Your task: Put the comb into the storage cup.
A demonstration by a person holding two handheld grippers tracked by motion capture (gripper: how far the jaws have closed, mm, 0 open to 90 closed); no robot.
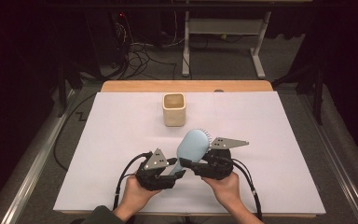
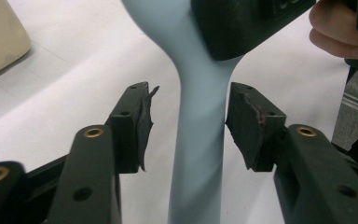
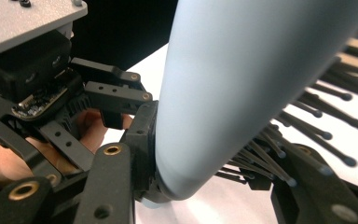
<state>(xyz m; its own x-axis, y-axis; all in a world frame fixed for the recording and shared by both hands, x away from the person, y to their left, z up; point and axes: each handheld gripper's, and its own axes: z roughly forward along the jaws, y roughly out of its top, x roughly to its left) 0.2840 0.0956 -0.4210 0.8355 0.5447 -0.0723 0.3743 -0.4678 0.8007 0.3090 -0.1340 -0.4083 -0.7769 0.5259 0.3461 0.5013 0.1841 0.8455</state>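
Observation:
A light blue hairbrush (image 1: 192,143) with black bristles is held off the white sheet near the table's front, head tilted up and away. My right gripper (image 1: 192,164) is shut on the lower part of the brush head (image 3: 242,84): one jaw presses the smooth back, the other sits among the bristles. My left gripper (image 1: 176,169) is open, its pads (image 2: 137,123) standing either side of the brush handle (image 2: 200,116) with small gaps. The right gripper's body (image 2: 242,23) grips the brush just above them, and the left gripper (image 3: 112,93) shows behind the brush.
A cream square cup (image 1: 174,109) stands upright and open-topped at the back middle of the white sheet (image 1: 270,140); its side (image 2: 0,32) is at the left gripper view's upper left. Desk legs and cables lie beyond the wooden table edge (image 1: 186,86).

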